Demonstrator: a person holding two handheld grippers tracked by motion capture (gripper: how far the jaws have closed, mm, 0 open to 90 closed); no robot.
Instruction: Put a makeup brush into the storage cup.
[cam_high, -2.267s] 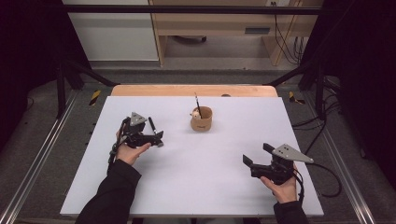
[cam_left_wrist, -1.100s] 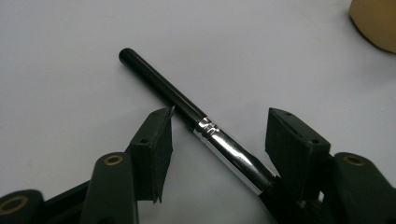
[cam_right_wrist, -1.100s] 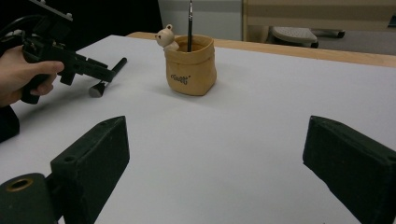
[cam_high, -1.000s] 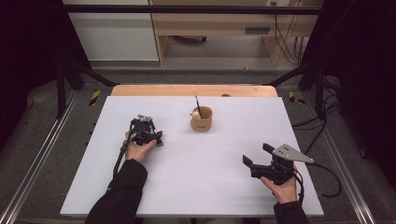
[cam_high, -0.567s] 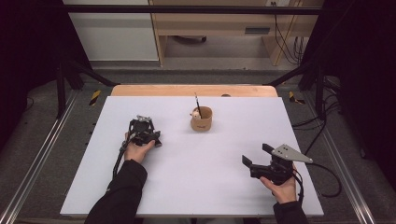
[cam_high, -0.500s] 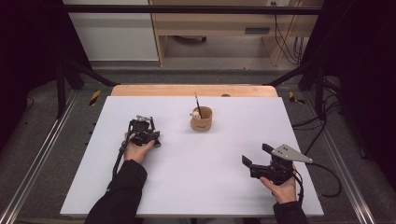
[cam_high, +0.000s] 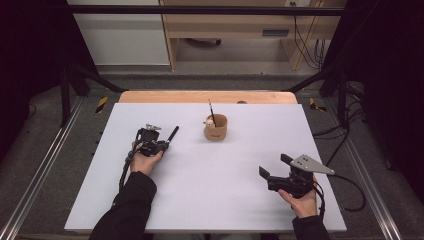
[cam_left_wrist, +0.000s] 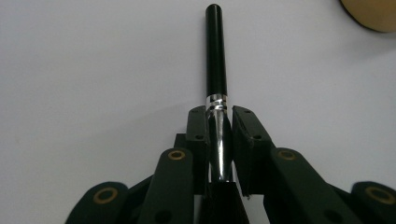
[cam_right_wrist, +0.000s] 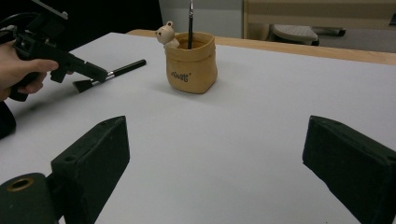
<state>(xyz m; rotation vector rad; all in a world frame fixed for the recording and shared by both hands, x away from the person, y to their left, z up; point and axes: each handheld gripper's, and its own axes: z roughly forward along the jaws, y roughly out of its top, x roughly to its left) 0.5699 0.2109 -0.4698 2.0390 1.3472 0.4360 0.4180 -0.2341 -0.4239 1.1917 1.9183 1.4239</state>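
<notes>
Beside the tan pot (cam_high: 216, 128) with its thin brush (cam_high: 211, 108), left gripper (cam_high: 161, 145) fingers clamped on black brush (cam_high: 172, 134); right gripper (cam_high: 272, 171) wide.

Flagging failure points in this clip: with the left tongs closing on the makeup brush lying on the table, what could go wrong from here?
1. The left tongs have just been closing on the makeup brush at its shiny metal ferrule, a smooth rounded spot; the brush might slip or swivel when lifted.
2. The long handle sticks out well past the pads, so it could tip downward.
3. The brush holder already holds a thin brush; dropping this one in could knock it or tip the pot.
</notes>
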